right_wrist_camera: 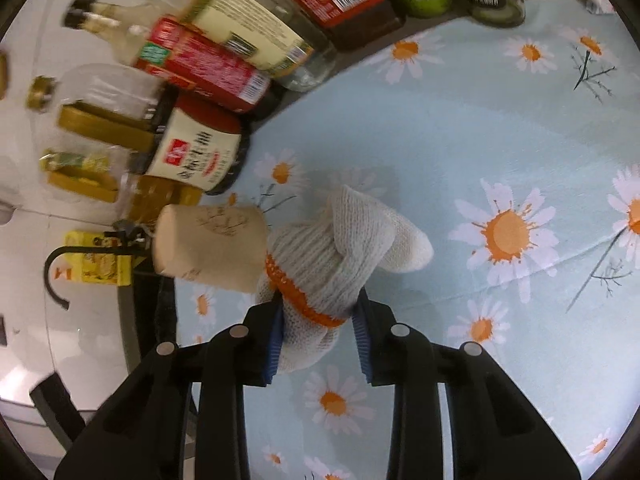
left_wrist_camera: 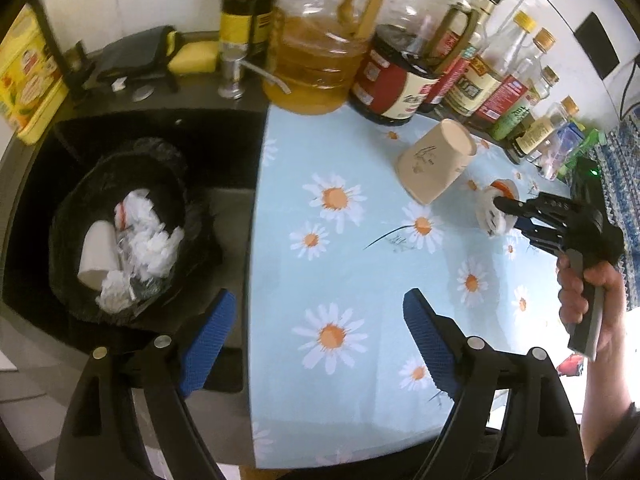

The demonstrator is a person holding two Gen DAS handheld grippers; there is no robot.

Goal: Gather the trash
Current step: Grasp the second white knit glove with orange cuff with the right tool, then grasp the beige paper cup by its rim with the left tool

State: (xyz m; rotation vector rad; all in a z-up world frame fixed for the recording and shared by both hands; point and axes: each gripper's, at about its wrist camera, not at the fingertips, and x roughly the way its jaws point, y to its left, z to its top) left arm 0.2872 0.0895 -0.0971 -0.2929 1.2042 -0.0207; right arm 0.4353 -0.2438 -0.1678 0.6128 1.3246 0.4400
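Pinching the knit glove [right_wrist_camera: 320, 264], right claw [right_wrist_camera: 318, 332].

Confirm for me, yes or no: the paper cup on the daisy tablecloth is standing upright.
No. The paper cup lies tipped on its side on the tablecloth, right beside the knit glove clamped in the right gripper.

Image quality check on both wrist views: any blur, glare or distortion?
Left wrist: strong fisheye bending, table edge curves; back-row bottles smeared by motion blur; blown-out patch at lower right; trash bag interior dark. Right wrist: bottles at upper left blurred and stretched; glove and cup fairly sharp; soft shadows, no harsh glare.
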